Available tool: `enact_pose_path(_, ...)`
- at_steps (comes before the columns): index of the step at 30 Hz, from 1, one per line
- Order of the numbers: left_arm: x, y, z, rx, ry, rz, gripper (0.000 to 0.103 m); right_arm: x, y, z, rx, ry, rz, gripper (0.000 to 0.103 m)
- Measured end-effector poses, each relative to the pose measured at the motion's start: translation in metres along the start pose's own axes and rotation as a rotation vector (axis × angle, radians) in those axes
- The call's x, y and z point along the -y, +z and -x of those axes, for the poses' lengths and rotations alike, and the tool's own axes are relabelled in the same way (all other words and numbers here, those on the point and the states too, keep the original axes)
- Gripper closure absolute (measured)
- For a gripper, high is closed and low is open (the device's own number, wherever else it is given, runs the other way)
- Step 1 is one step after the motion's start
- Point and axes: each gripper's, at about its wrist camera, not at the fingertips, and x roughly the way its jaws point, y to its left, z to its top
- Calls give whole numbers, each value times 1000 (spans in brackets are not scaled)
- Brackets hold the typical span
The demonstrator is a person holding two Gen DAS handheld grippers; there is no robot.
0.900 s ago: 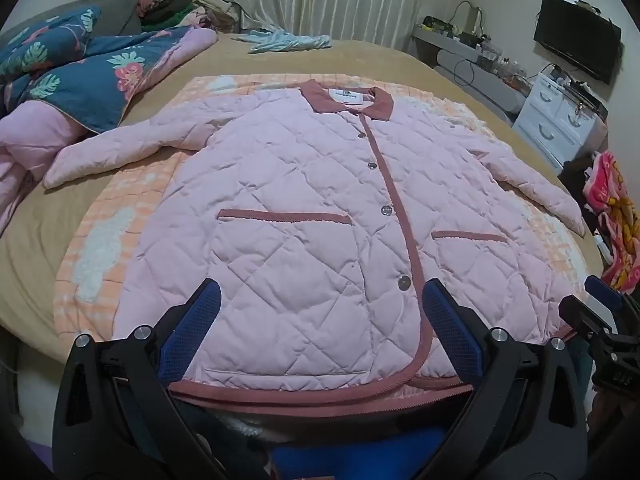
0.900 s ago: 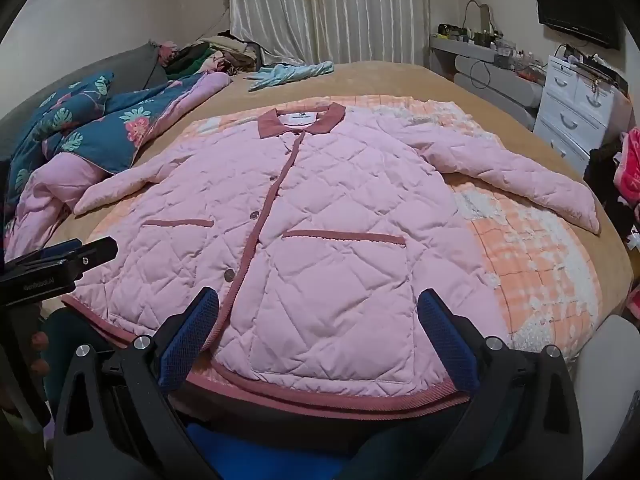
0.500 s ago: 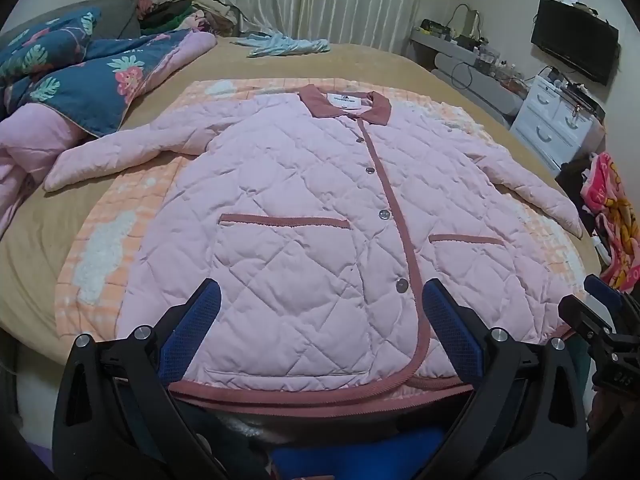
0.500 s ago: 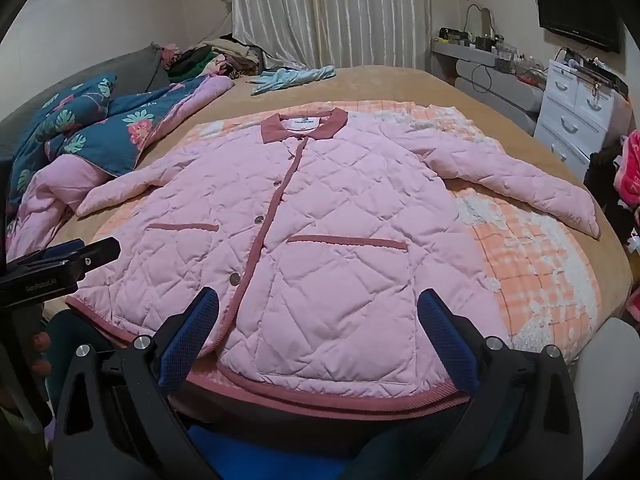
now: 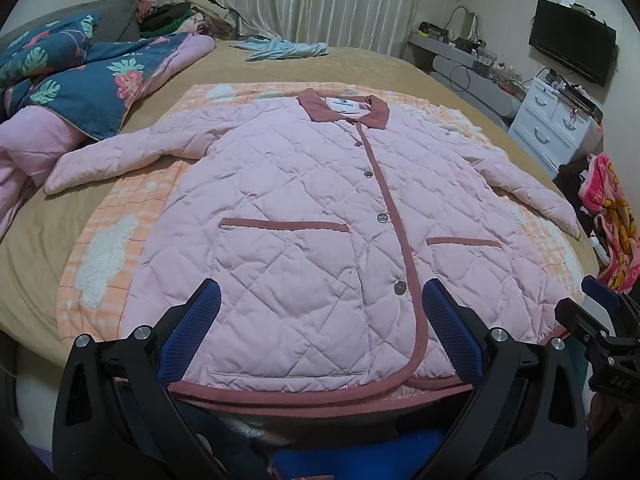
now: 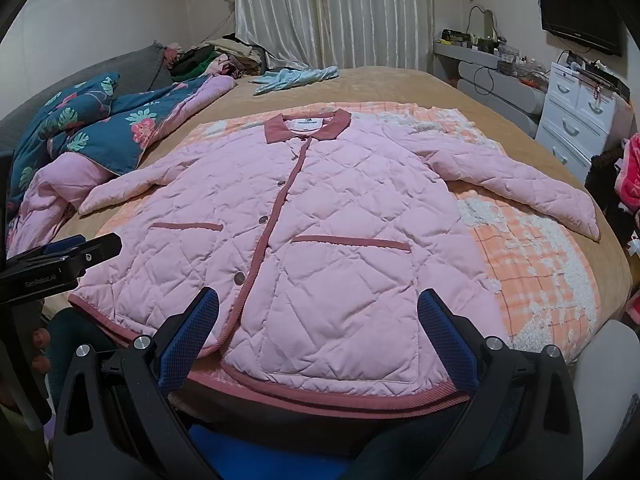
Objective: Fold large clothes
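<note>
Both wide-spread jaws hover above the flat jacket's (image 5: 320,216) hem.

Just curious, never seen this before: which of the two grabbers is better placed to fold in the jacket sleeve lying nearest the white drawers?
Probably the right gripper: open, over the jacket half bearing that sleeve.

"GenRobot.AI" on left claw (image 6: 60,256)

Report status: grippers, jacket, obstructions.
Left gripper open, right gripper open, both empty. Pink quilted jacket flat, buttoned, unfolded on orange blanket. Nothing on it.
</note>
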Motion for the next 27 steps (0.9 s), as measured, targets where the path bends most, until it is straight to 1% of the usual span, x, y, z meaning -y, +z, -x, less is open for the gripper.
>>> enact_pose_path(12,2,1,7,5,-5,-6,9,0,0,1,1,0,1,4)
enact_pose_path(27,6,-1,4,4,-11,-12,9,-1,2,1,1,-1,8,4)
